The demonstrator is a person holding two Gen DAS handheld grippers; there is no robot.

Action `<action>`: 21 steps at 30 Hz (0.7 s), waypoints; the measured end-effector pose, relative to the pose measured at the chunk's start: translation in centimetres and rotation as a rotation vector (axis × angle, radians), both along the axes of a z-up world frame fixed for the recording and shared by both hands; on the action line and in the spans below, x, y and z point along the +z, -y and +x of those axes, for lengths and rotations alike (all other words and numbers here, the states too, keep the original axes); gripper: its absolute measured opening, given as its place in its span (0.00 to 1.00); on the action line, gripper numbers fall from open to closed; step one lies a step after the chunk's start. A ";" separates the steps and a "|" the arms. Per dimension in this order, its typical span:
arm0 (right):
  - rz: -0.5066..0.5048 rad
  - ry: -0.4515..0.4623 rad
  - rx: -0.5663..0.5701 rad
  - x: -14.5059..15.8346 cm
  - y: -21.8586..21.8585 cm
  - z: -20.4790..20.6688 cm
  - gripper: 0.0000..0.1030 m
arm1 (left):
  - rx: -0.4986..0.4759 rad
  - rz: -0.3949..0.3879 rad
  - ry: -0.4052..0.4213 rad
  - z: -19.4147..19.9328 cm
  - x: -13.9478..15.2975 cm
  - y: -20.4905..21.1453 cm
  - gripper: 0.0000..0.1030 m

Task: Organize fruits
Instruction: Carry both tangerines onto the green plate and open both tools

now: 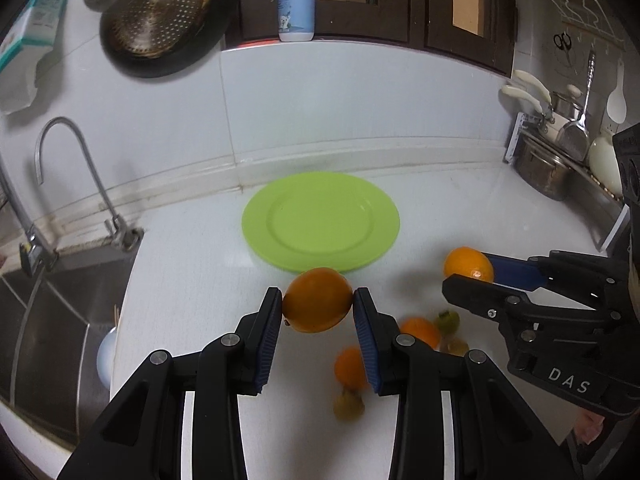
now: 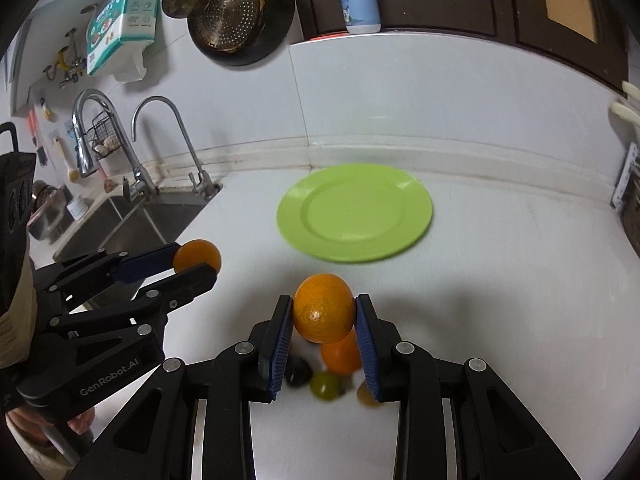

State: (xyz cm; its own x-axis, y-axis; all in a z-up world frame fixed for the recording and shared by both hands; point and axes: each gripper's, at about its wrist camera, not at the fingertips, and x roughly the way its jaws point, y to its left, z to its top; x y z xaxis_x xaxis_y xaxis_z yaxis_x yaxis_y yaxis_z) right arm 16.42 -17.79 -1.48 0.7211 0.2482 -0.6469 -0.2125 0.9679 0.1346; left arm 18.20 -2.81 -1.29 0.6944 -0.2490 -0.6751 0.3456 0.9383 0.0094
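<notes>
My left gripper (image 1: pixel 317 304) is shut on an orange (image 1: pixel 318 300) and holds it above the white counter, just short of the green plate (image 1: pixel 320 222). My right gripper (image 2: pixel 324 312) is shut on another orange (image 2: pixel 323 308), also raised in front of the plate (image 2: pixel 354 212). Each gripper shows in the other's view: the right gripper (image 1: pixel 468 270) with its orange (image 1: pixel 468 266), the left gripper (image 2: pixel 196 260) with its orange (image 2: pixel 197 256). Below on the counter lie more oranges (image 1: pixel 420 330) (image 1: pixel 350 368) (image 2: pixel 340 354) and small green fruits (image 1: pixel 349 404) (image 2: pixel 325 386).
A sink (image 2: pixel 132 216) with two faucets (image 2: pixel 168 144) lies to the left. A steel pot (image 1: pixel 544 168) and utensils stand at the right. A pan with a strainer (image 1: pixel 160 12) hangs on the wall. A bottle (image 1: pixel 296 0) stands on the ledge. A dark fruit (image 2: pixel 298 372) lies under the right gripper.
</notes>
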 end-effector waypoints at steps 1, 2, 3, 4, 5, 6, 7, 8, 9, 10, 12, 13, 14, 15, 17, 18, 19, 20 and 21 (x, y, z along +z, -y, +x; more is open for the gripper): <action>-0.004 0.000 0.001 0.1 0.0 0.6 0.31 | -0.003 0.004 -0.003 0.8 0.0 0.1 0.35; -0.006 0.000 0.004 0.1 -0.1 1.5 0.31 | -0.005 0.005 -0.004 1.4 0.1 0.2 0.35; -0.006 -0.001 0.006 0.2 0.0 1.9 0.31 | -0.010 0.006 -0.004 2.0 0.1 0.3 0.35; -0.007 -0.002 0.006 0.3 0.1 2.5 0.31 | -0.013 0.009 -0.005 2.7 0.0 0.4 0.35; -0.009 -0.003 0.006 0.2 0.1 3.1 0.31 | -0.016 0.013 -0.008 3.4 -0.1 0.5 0.35; -0.010 -0.005 0.007 0.2 0.1 3.8 0.31 | -0.018 0.013 -0.010 3.8 -0.1 0.6 0.35; -0.013 -0.009 0.006 0.1 0.2 4.5 0.31 | -0.023 0.013 -0.016 4.6 -0.3 0.6 0.35; -0.015 -0.013 0.006 0.0 0.2 5.0 0.31 | -0.026 0.014 -0.023 5.4 -0.4 0.7 0.35; -0.016 -0.017 0.008 -0.1 0.2 5.7 0.31 | -0.032 0.012 -0.028 5.9 -0.6 0.9 0.35; -0.019 -0.021 0.009 -0.2 0.1 6.4 0.31 | -0.038 0.008 -0.032 6.4 -0.8 0.9 0.35; -0.026 -0.027 0.013 -0.4 0.1 7.6 0.31 | -0.043 0.003 -0.045 7.6 -1.2 1.1 0.35; -0.029 -0.031 0.015 -0.6 0.0 8.1 0.31 | -0.046 0.000 -0.055 8.3 -1.5 1.2 0.35; -0.032 -0.036 0.019 -0.7 0.0 8.7 0.31 | -0.046 -0.003 -0.063 8.9 -1.8 1.2 0.35; -0.036 -0.041 0.024 -1.0 -0.1 9.4 0.31 | -0.048 -0.004 -0.073 9.5 -2.1 1.3 0.35; -0.044 -0.054 0.028 -1.5 -0.2 10.6 0.31 | -0.049 -0.009 -0.092 10.8 -2.6 1.4 0.35; -0.047 -0.061 0.033 -1.7 -0.3 11.3 0.31 | -0.049 -0.005 -0.101 11.5 -3.0 1.5 0.35; -0.049 -0.066 0.035 -1.9 -0.3 11.7 0.31 | -0.050 -0.001 -0.105 11.9 -3.2 1.5 0.35; -0.052 -0.074 0.034 -2.2 -0.3 12.4 0.31 | -0.051 0.005 -0.111 12.5 -3.6 1.6 0.35; -0.053 -0.078 0.035 -2.5 -0.3 12.7 0.31 | -0.051 0.009 -0.116 12.9 -3.8 1.7 0.35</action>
State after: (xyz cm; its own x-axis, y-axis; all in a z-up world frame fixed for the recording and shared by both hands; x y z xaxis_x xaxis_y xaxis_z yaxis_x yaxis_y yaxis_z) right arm 29.17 -17.53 -3.94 0.6595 0.2360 -0.7137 -0.2370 0.9663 0.1004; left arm 31.14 -4.53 -5.14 0.5979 -0.2755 -0.7527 0.3922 0.9195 -0.0250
